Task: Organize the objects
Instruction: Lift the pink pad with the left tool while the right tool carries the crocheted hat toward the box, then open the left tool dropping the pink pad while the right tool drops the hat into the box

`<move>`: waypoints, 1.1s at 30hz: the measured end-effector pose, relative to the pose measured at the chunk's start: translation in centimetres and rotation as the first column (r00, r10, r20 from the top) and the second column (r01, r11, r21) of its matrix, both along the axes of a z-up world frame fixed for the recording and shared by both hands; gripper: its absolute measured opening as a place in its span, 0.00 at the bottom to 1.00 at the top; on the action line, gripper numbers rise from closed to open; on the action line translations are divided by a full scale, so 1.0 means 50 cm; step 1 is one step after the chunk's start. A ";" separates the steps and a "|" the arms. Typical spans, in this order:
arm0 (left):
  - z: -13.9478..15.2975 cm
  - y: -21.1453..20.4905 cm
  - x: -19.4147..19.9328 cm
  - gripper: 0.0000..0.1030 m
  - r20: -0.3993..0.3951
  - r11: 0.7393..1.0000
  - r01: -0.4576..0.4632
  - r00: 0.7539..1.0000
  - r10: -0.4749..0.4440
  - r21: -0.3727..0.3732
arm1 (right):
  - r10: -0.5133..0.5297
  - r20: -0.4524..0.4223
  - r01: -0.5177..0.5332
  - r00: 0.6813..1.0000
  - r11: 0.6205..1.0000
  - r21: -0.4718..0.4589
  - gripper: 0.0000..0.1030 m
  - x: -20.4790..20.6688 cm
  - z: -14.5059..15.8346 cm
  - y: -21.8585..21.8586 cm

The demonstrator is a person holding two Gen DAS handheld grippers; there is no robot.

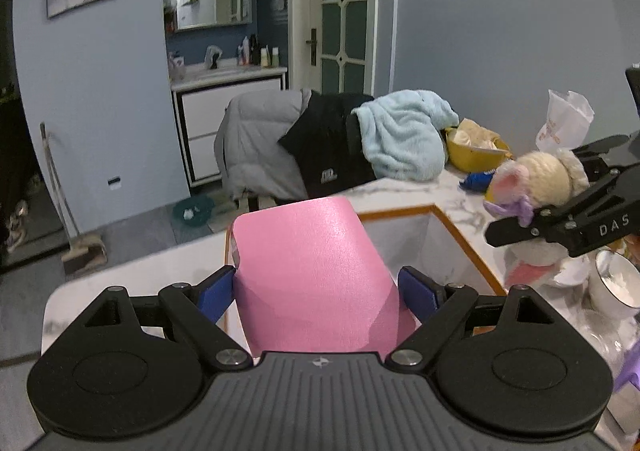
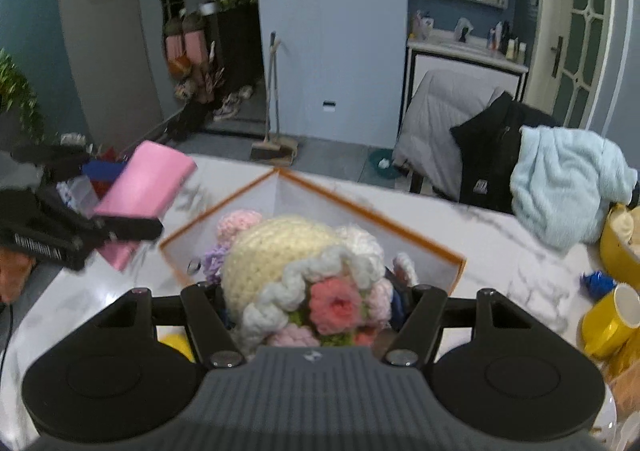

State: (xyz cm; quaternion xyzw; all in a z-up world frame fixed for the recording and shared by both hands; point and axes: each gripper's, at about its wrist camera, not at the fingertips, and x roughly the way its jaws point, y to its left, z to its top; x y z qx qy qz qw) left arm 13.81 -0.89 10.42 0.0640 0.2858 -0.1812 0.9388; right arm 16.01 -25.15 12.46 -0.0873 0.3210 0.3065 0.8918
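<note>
My left gripper [image 1: 318, 289] is shut on a pink box [image 1: 312, 283], its blue pads pressed on both sides, held above the near left of an open white box with an orange rim [image 1: 436, 209]. In the right wrist view the pink box [image 2: 148, 181] and left gripper [image 2: 132, 229] sit at the left. My right gripper [image 2: 312, 299] is shut on a crocheted doll [image 2: 288, 263] with a cream head and pink flowers, held over the orange-rimmed box [image 2: 348, 207]. The doll [image 1: 536, 175] and right gripper [image 1: 520, 227] also show in the left wrist view.
The marble table [image 2: 500, 251] carries a yellow bowl [image 1: 476, 157], a yellow cup [image 2: 612, 321], a blue wrapper [image 2: 598, 282], a white cup [image 1: 616, 281] and a paper bag [image 1: 564, 123]. Chairs draped with a grey coat [image 1: 256, 139], black jacket and light blue towel [image 1: 404, 131] stand behind the table.
</note>
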 end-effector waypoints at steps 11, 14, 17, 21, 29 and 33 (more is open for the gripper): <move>-0.073 -0.043 0.120 0.99 -0.071 0.999 -0.034 0.997 0.037 0.038 | -0.155 -0.072 0.161 0.985 0.984 0.080 0.65 0.144 -0.044 0.037; -0.100 -0.047 0.143 0.99 -0.105 0.997 -0.042 0.993 0.048 0.061 | -0.189 -0.100 0.195 0.977 0.979 0.058 0.65 0.174 -0.078 0.052; -0.121 -0.044 0.160 0.99 -0.132 0.996 -0.047 0.990 0.058 0.080 | -0.212 -0.115 0.216 0.970 0.976 0.022 0.65 0.198 -0.110 0.067; -0.143 -0.037 0.178 0.99 -0.157 0.994 -0.070 0.984 0.082 0.081 | -0.230 -0.126 0.231 0.965 0.973 -0.010 0.65 0.216 -0.141 0.081; -0.181 -0.044 0.193 0.99 -0.197 0.991 -0.081 0.975 0.102 0.110 | -0.240 -0.132 0.233 0.962 0.970 -0.067 0.65 0.227 -0.200 0.115; -0.200 -0.049 0.207 0.99 -0.215 0.987 -0.090 0.970 0.117 0.132 | -0.248 -0.133 0.237 0.959 0.967 -0.092 0.66 0.228 -0.225 0.130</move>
